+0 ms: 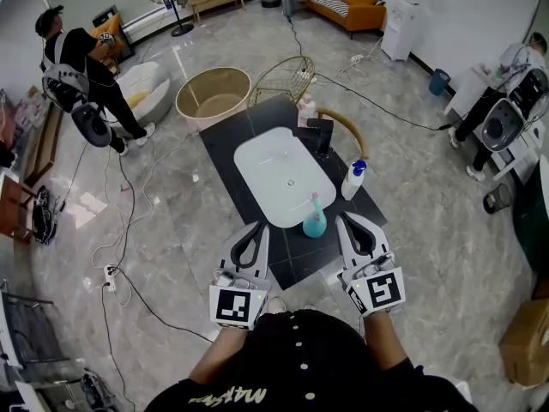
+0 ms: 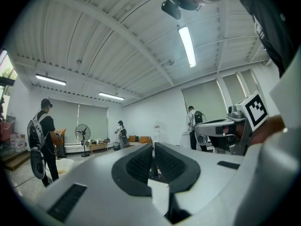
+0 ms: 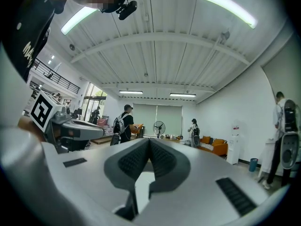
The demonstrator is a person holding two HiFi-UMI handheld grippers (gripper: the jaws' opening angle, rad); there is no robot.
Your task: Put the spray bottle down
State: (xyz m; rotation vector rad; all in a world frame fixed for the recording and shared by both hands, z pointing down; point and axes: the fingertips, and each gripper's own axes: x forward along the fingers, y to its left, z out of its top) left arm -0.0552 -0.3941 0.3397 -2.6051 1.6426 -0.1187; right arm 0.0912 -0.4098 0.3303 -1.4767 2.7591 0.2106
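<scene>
left gripper (image 1: 256, 225), right gripper (image 1: 343, 220): ribbed jaws pressed together, near rounded teal bottle (image 1: 314, 222).

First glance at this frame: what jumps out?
The white basin on a black counter in mid-room draws the eye first. A teal bottle stands at its near rim and a white bottle with a blue top stands to its right. The left gripper and the right gripper are both shut and empty, and are held at the counter's near edge.
</scene>
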